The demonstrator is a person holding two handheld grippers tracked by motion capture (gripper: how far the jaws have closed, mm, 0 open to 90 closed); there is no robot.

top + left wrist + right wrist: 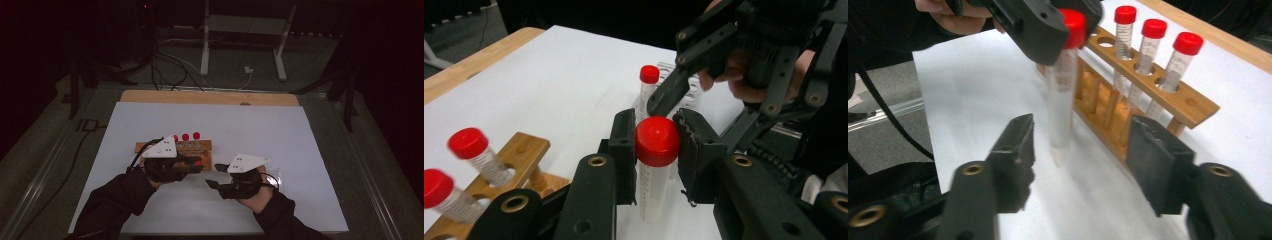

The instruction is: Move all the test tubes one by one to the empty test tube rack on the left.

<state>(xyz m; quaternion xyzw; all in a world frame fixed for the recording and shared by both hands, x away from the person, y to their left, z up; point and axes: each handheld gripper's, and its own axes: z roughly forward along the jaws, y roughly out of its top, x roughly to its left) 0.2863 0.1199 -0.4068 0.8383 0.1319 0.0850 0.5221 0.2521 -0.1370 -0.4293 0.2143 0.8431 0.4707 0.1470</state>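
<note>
Gripping a red-capped tube (655, 165) by its cap, the left tongs (655, 145) are lifting it clear of the wooden rack (1148, 95) while the right tongs (1078, 165) are gaping wide, likely needing to close on its body next.

**Left tongs clamped, right tongs spread**

Both forearms, in dark sleeves, come in low over the counter and angle toward each other. The left tongs (196, 164) point to the person's right, jaws closed on the red cap of a tube (655, 165) that hangs upright beneath them. The left hand (159, 170) wraps the body under its grey plate. The right tongs (215, 176) point left toward the other pair, close but apart, jaws standing wide with nothing between them. The right hand (250, 187) grips from behind.
</note>
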